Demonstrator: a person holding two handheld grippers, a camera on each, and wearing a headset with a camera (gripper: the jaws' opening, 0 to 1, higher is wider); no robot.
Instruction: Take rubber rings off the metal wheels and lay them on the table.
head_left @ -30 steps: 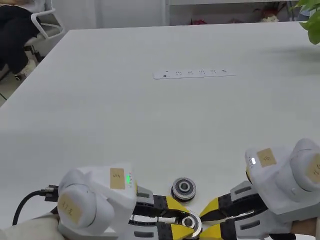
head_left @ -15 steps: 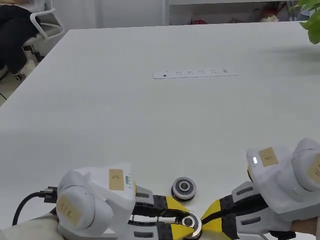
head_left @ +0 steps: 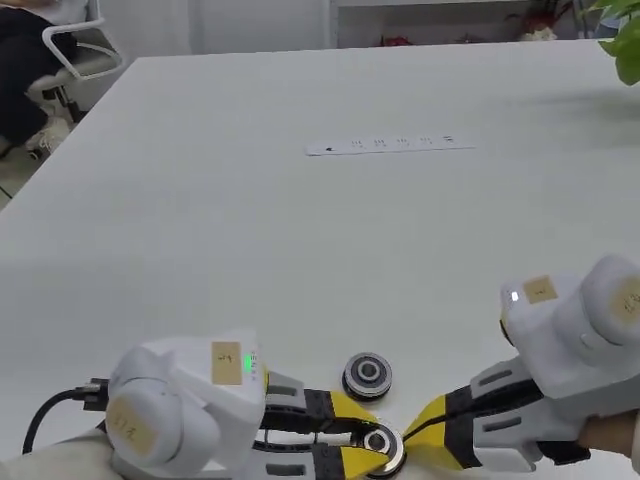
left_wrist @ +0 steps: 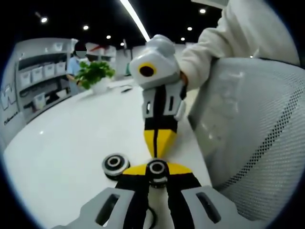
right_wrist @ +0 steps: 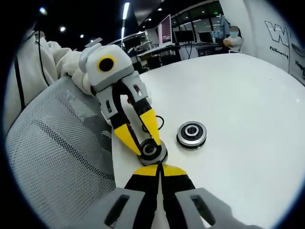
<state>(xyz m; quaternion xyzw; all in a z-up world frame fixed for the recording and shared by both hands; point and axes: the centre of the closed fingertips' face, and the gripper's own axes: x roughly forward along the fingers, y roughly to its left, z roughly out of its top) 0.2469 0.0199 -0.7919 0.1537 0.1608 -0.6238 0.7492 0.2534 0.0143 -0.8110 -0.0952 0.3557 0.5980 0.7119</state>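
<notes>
At the near edge of the white table (head_left: 300,250), right under my headset camera, the left gripper (head_left: 368,442) is clenched on one metal wheel (head_left: 381,444), with a yellow jaw tip on either side of it. From the head view I can only see that wheel partly, since the jaws cover much of it. The right gripper view gives me a cleaner look: the wheel sits flat between the left jaws, showing a dark outer band and a bright hub.

The right gripper (right_wrist: 160,170) has its jaws pressed together, and their tips meet the rim of the held wheel. I cannot tell from any view whether a rubber ring is pinched between them. The left gripper view shows the right gripper head-on, its closed yellow tips pointing down onto the wheel, and a pale sleeve (left_wrist: 209,52) behind it.

A second wheel (head_left: 367,372) lies flat on the table just beyond the held one, apart from both grippers, with a dark band around its rim.

The two gripper views pick up a grey mesh chair back (right_wrist: 57,157) at the table edge, and the left one catches a potted plant (left_wrist: 93,74) far across the table. The head view shows a white power strip (head_left: 388,146) mid-table, well apart from the work, and a black cable (head_left: 50,410) trailing from the left gripper.
</notes>
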